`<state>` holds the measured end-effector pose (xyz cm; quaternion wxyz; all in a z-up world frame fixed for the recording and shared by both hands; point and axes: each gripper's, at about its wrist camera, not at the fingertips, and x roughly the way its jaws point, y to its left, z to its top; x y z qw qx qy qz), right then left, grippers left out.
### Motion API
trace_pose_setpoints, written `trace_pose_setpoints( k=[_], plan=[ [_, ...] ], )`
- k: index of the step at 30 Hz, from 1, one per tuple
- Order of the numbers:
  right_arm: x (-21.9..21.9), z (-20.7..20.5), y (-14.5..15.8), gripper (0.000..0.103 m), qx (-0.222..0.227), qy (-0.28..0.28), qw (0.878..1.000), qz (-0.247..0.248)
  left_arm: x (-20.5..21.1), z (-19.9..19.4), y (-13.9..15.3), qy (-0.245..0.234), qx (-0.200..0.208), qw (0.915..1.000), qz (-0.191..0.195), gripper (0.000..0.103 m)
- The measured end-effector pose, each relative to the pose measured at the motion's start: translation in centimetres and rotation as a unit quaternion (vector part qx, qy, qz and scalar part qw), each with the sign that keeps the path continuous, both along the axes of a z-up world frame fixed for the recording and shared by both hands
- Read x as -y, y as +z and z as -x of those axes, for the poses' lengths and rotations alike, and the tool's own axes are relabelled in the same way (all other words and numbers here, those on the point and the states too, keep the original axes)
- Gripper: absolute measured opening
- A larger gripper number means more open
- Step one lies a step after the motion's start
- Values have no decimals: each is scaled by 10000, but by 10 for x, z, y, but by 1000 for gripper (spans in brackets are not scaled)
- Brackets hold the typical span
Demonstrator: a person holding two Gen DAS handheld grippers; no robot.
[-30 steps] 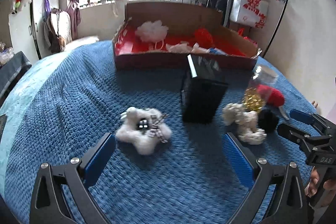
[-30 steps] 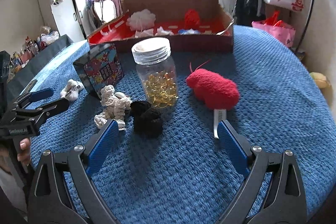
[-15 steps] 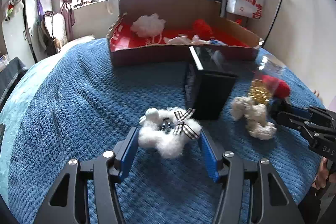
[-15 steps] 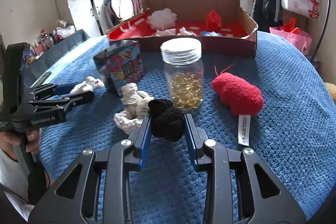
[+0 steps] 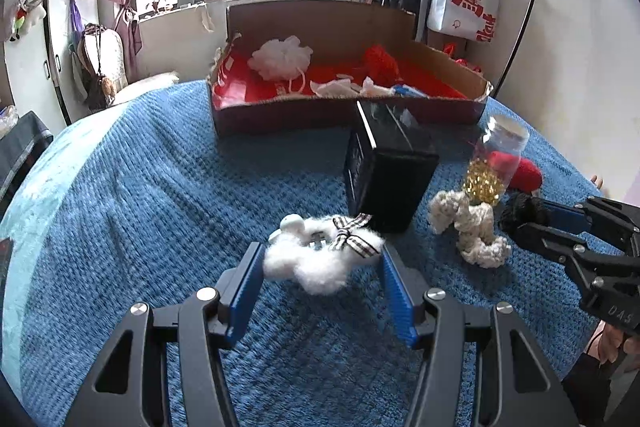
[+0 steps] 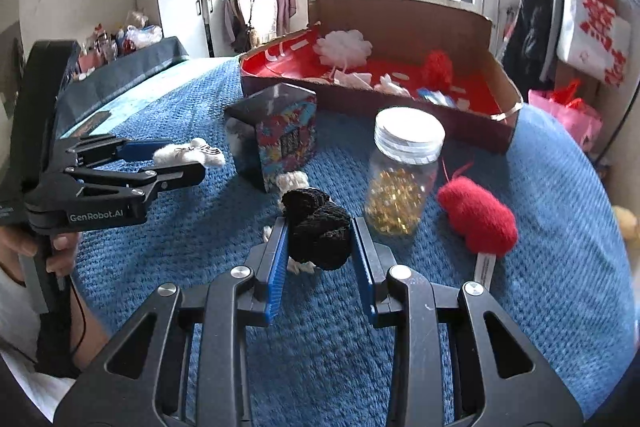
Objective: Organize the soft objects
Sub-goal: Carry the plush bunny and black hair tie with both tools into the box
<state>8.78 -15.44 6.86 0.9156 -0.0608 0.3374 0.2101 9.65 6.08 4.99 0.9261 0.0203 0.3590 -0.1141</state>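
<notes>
inside cardboard box (image 5: pixel 344 115): white pouf (image 5: pixel 280 57), red yarn (image 5: pixel 380 61)

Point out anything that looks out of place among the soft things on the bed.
Two hard items stand among them: a glass jar of gold beads and a dark tin box. Nothing is spilled or tipped.
</notes>
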Motion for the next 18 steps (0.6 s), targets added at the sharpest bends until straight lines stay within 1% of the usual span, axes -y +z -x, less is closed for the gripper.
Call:
trace_pose_setpoints(
  k=[4, 7, 10, 16, 18],
  plan=[
    [-13, -6, 6, 29, 65, -30, 9997, 232, -3, -10, 7, -64, 30, 10000, -13, 59],
    [-25, -11, 11, 29, 215, -97, 9983, 536, -5, -18, 12, -138, 38, 9999, -16, 59],
    [-33, -17, 18, 29, 291, -97, 9968, 733, -8, -28, 17, -214, 34, 9998, -3, 59],
    [-47, -30, 27, 29, 305, -25, 9914, 1271, -14, -47, 24, -381, -8, 9993, 49, 59],
    [-51, -35, 29, 29, 299, 24, 9872, 1564, -14, -56, 26, -456, -56, 9989, 23, 59]
  ],
)
